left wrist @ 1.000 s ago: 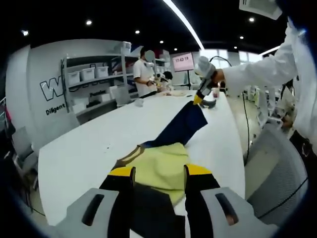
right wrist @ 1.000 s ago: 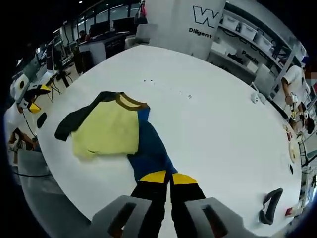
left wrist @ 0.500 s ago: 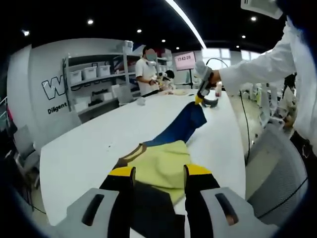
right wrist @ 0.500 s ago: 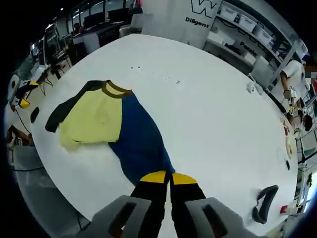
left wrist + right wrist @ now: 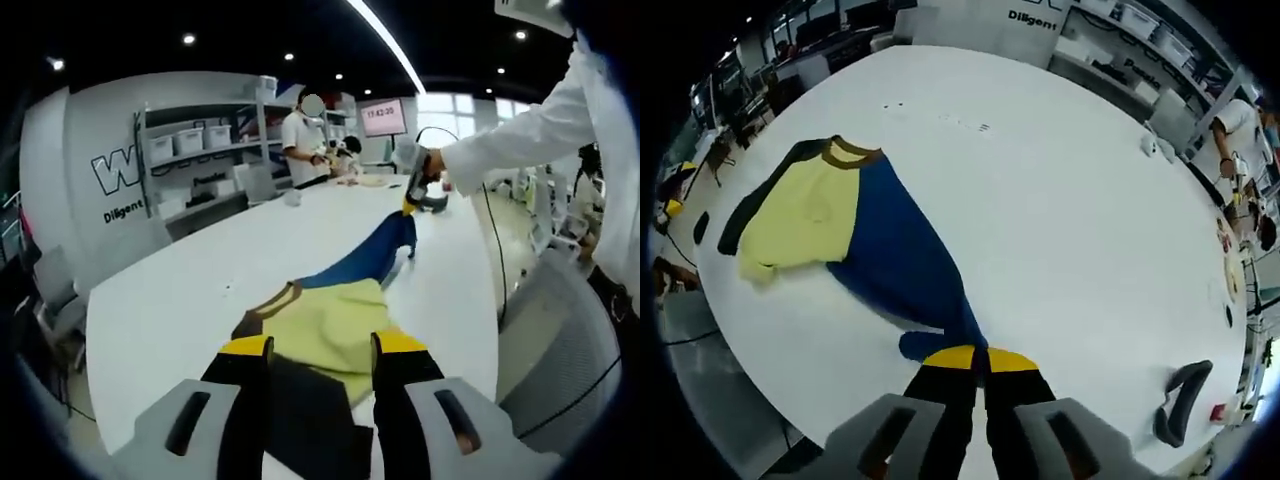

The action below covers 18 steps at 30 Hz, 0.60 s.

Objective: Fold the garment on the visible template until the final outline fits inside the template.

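The right tool [image 5: 981, 358] pinches the garment's [image 5: 880, 250] blue edge; the left tool's [image 5: 321, 346] parted jaws hide any grip on the desk [image 5: 1070, 220].

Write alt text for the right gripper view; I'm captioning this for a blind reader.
The right gripper, shut on the blue part of a garment, draws it out across a white table. The yellow part with a dark sleeve lies at the far left, and a dark handle-shaped object rests near the table's right edge.
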Each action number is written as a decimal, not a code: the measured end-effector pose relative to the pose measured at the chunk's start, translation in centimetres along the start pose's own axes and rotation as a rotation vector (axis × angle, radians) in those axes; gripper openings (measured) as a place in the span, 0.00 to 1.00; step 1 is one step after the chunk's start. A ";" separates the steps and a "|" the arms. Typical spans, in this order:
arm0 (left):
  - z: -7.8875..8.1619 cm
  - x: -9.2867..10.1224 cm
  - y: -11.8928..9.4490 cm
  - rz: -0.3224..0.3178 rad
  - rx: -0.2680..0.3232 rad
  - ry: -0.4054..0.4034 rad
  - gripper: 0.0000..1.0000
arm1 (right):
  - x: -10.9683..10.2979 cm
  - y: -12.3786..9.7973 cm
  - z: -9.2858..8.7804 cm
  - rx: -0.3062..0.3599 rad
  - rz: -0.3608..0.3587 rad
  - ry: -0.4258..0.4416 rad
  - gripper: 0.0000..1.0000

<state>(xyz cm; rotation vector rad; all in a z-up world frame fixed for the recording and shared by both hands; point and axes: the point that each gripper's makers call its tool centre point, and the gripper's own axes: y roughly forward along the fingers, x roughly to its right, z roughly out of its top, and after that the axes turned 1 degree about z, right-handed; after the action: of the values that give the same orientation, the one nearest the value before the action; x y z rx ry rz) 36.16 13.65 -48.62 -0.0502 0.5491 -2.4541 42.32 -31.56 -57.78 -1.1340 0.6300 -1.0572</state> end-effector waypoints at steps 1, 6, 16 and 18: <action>0.0 0.0 0.1 0.002 -0.001 -0.002 0.36 | 0.0 0.3 -0.1 -0.009 0.004 -0.004 0.00; -0.1 -0.2 0.1 0.010 -0.006 -0.009 0.36 | 0.3 1.6 -0.8 -0.044 0.009 -0.003 0.00; -0.3 -0.8 0.1 0.032 -0.012 -0.019 0.36 | 1.0 3.8 -2.0 -0.121 0.006 -0.003 0.00; -0.3 -0.8 0.1 0.033 -0.013 -0.020 0.36 | 1.2 4.3 -2.4 -0.133 0.004 -0.012 0.00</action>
<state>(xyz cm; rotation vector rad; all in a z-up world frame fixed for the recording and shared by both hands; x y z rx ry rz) 36.82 14.10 -48.85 -0.0706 0.5527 -2.4155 42.29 -33.41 -62.49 -1.2534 0.7011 -1.0164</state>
